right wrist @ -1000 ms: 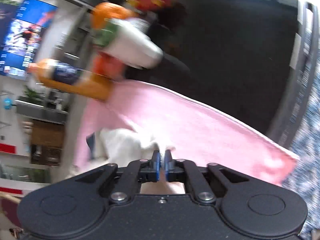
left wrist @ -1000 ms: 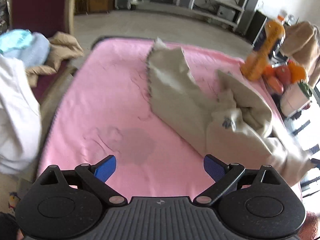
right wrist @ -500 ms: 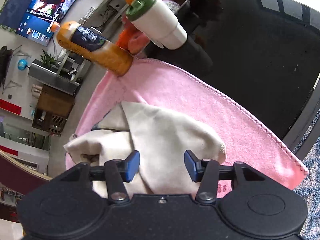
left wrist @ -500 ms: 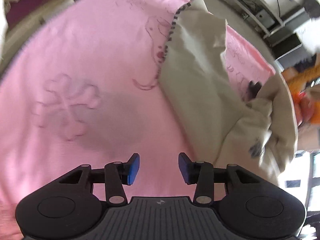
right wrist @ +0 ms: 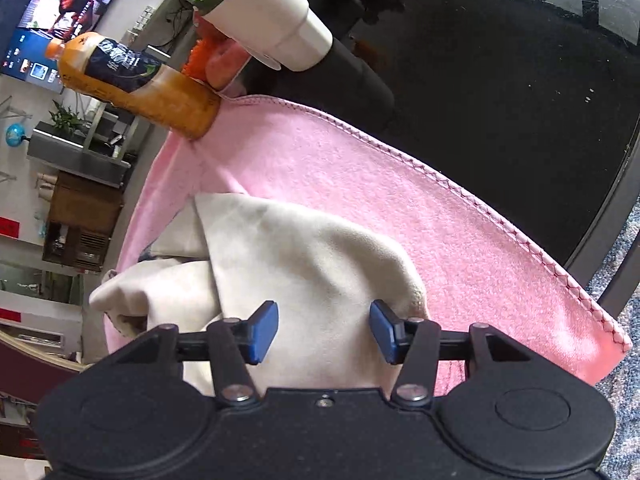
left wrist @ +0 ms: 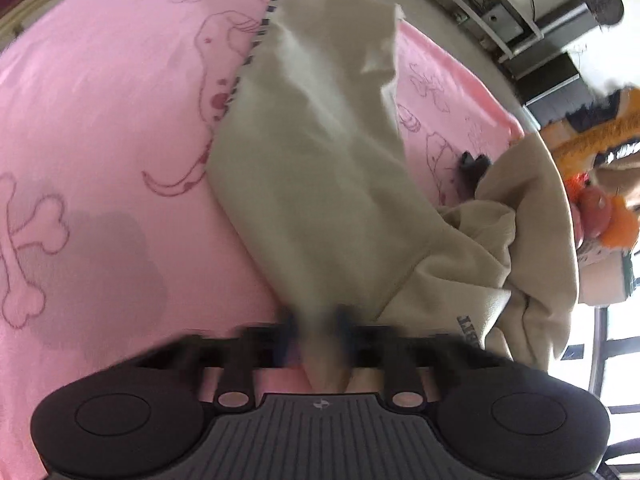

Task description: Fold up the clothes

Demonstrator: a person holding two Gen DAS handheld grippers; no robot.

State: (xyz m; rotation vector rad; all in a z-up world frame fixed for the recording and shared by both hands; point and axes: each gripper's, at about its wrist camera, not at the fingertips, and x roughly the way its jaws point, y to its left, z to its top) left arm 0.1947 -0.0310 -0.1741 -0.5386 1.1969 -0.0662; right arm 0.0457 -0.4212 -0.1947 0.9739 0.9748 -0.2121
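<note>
A beige garment lies crumpled across a pink blanket printed with bones and animals. One long part stretches away from me; the bunched part sits at the right. My left gripper is shut on the garment's near edge, its blue pads blurred on either side of the pinched cloth. In the right wrist view the same beige garment lies on the pink blanket, and my right gripper stands open just over it, nothing held between the blue fingers.
An orange juice bottle and a white tumbler with a green lid stand at the blanket's far edge, with fruit behind. A black tabletop borders the blanket's stitched hem. Shelving lines the far wall.
My left gripper moved right onto the garment and shut on its near edge. My right gripper let go of the cloth, opened wider and drew back slightly.
</note>
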